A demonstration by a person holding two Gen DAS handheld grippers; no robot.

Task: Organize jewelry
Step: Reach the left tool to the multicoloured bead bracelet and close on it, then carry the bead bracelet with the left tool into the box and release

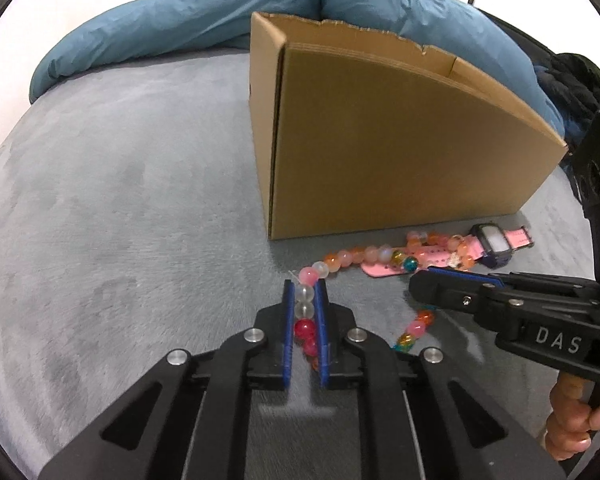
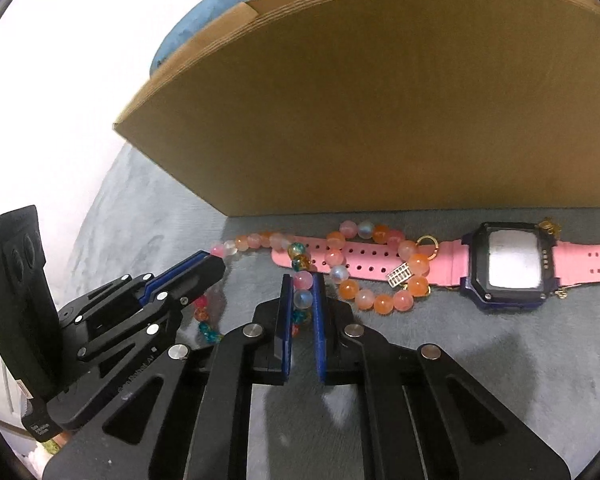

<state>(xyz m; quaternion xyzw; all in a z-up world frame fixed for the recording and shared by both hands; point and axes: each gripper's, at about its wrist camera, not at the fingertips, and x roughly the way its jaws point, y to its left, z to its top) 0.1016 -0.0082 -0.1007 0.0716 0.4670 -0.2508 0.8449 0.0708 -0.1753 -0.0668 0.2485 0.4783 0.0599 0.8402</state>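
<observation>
A long strand of pink, orange and clear beads (image 1: 352,258) lies on the grey bed cover in front of a cardboard box (image 1: 380,140). My left gripper (image 1: 305,286) is shut on one stretch of this bead strand. My right gripper (image 2: 301,280) is shut on another stretch of the bead strand (image 2: 302,298). The strand drapes over a pink-strapped watch (image 2: 508,266) with a dark square face. An orange bead bracelet (image 2: 380,276) with gold charms lies on the watch strap. The right gripper (image 1: 414,286) shows in the left view, and the left gripper (image 2: 216,260) in the right view.
The open-topped cardboard box (image 2: 380,100) stands just behind the jewelry. A blue duvet (image 1: 180,20) is bunched along the far side of the grey bed cover (image 1: 120,220). Dark clothing (image 1: 572,84) lies at the far right.
</observation>
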